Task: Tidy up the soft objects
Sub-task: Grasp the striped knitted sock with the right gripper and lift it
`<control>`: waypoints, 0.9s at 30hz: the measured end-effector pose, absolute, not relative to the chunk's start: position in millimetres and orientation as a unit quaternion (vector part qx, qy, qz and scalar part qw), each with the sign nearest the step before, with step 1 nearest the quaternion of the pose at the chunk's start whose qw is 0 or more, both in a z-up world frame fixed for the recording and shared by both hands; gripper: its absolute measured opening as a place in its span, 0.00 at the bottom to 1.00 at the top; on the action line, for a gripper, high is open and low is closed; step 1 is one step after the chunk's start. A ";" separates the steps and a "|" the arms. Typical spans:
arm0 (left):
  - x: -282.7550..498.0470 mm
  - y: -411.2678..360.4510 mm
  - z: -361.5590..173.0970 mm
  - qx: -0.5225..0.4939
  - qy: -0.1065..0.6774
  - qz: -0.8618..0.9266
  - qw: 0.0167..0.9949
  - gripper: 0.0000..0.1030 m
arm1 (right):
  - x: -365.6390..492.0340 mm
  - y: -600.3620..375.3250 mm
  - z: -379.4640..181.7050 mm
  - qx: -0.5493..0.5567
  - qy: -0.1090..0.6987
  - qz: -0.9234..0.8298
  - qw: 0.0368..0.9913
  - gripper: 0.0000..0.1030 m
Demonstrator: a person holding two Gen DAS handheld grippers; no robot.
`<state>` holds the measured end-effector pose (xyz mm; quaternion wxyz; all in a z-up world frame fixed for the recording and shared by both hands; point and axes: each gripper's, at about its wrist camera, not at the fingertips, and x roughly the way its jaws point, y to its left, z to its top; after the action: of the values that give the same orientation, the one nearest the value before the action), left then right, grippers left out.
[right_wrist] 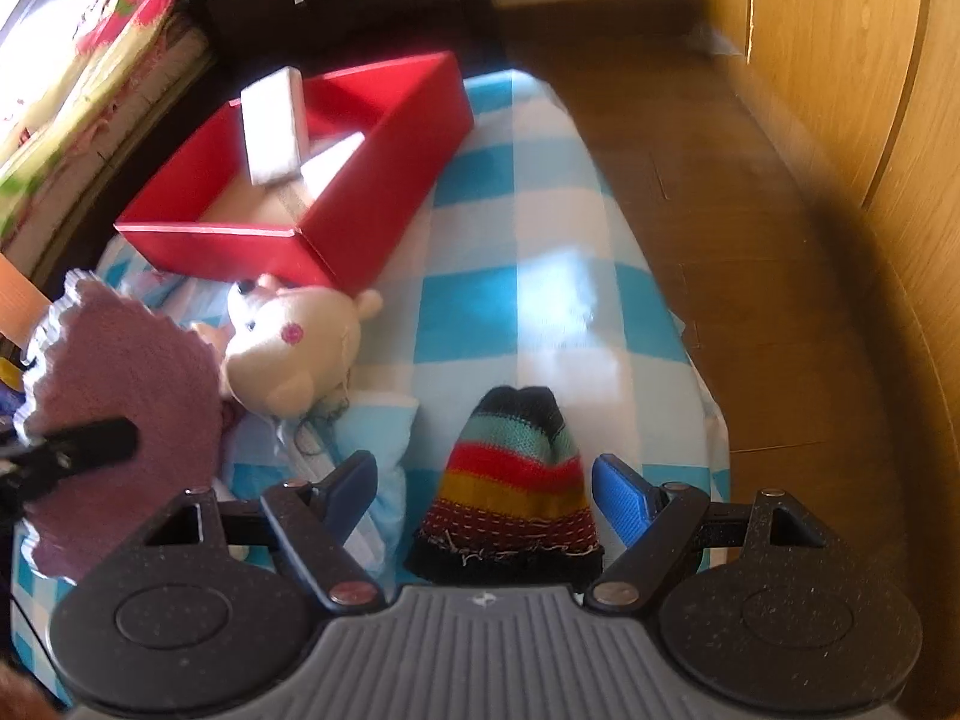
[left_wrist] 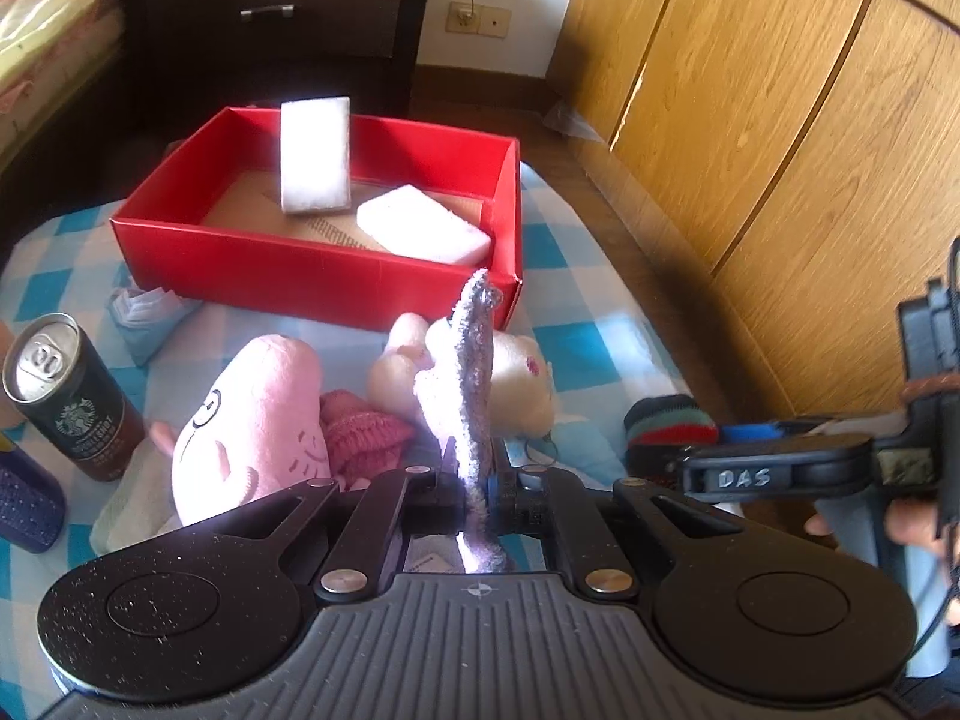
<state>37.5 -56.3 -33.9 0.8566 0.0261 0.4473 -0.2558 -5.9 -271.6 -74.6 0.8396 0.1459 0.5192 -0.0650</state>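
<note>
My left gripper (left_wrist: pixel 471 483) is shut on a purple knitted mat (left_wrist: pixel 471 372), held edge-on above the toys; the mat also shows flat in the right wrist view (right_wrist: pixel 126 372). My right gripper (right_wrist: pixel 486 492) is open, its blue pads either side of a striped knitted hat (right_wrist: pixel 510 492) lying on the checked cloth. The hat also shows in the left wrist view (left_wrist: pixel 669 423). A red box (left_wrist: pixel 312 276) holds two white sponges (left_wrist: pixel 315 153), one upright, one flat. A pink plush (left_wrist: pixel 258 420) and a cream plush (right_wrist: pixel 294 348) lie in front of the box.
A dark coffee can (left_wrist: pixel 66 396) stands at the left on the blue checked cloth (right_wrist: pixel 540 252). A folded tissue pack (left_wrist: pixel 144 318) lies near the box. A dark red knitted piece (left_wrist: pixel 360 432) lies between the plush toys. Wooden wardrobe doors (left_wrist: pixel 780 120) stand right.
</note>
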 end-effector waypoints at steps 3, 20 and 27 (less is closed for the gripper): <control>36.8 -56.6 -32.6 0.022 0.447 -0.257 0.857 0.02 | -4.0 -271.7 -79.4 0.151 0.524 -0.063 0.836 0.16; 44.9 -41.9 -8.6 -0.023 0.419 -0.238 0.876 0.02 | -9.4 -270.3 -37.7 0.181 0.457 -0.020 0.870 0.00; 45.5 -30.2 8.8 -0.054 0.393 -0.215 0.893 0.02 | -8.0 -256.8 -2.2 0.179 0.407 0.008 0.896 0.00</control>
<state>45.5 -30.2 8.8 0.8926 -0.0540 0.3928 -0.2145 -8.0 -256.8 -2.2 0.8959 0.1787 0.4067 0.0076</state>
